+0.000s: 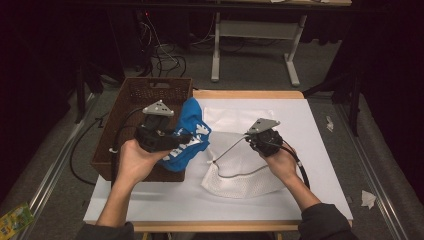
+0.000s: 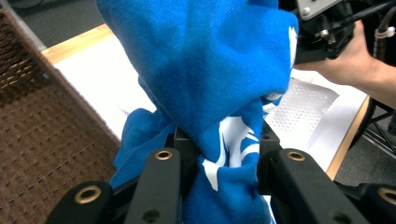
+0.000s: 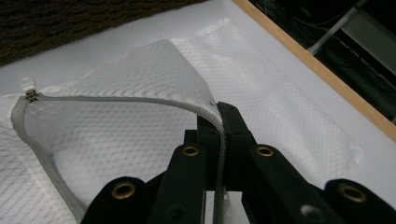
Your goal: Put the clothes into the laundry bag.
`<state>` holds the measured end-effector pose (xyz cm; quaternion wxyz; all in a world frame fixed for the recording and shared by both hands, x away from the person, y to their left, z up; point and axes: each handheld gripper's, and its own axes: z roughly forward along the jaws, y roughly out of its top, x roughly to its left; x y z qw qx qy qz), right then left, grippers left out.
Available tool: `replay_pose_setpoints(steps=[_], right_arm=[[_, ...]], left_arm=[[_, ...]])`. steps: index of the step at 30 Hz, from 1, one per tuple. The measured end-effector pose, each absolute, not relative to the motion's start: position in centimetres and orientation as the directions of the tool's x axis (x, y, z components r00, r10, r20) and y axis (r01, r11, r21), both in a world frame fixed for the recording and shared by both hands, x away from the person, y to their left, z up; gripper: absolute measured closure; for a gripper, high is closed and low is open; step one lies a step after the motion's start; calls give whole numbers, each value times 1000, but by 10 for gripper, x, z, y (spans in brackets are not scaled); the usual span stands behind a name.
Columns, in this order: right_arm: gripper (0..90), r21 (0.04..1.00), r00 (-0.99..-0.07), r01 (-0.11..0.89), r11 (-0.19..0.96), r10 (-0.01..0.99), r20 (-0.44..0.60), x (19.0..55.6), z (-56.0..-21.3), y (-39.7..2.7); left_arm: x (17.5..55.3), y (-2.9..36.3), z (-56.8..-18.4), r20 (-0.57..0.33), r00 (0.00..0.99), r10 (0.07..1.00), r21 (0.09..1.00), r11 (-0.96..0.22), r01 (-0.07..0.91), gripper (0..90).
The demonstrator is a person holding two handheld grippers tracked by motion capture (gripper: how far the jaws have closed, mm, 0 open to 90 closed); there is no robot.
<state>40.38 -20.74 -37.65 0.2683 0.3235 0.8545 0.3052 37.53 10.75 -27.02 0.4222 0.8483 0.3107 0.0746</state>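
Over the desk's [image 1: 320,150] left edge, left gripper [image 2: 219,144] clamps the blue cloth [image 2: 205,70]; right gripper [image 3: 219,126] pinches the mesh bag's [image 3: 116,140] zipper edge [image 3: 140,100].

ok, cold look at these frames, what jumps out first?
The bright blue garment, bunched and clamped in the left gripper, hanging at the table's left side between the brown wicker basket and the bag. Next, the white mesh laundry bag at the table's middle, its grey zipper edge pinched and lifted by the right gripper, so the mouth gapes open toward the garment.
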Motion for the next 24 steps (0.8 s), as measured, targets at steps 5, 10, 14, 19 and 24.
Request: replay_pose_setpoints(steps=[5,10,14,19,24], right_arm=[[893,698,-650,381,606,713,-264,404,-376,-209],[893,700,-648,384,602,716,-259,404,-377,-208],[893,698,-652,378,609,710,-266,405,-376,-208],[893,697,-652,379,608,711,-265,405,-376,-207],[893,700,-647,380,604,715,-265,405,-376,-208]], left_arm=[[371,99,-270,-128,808,575,762,-464,451,711],[366,92,-270,-104,816,568,769,-474,428,711],[360,87,-266,-94,828,553,779,-477,407,711],[359,79,-265,-98,840,533,781,-482,397,711],[357,69,-268,-104,854,510,780,-491,388,711]])
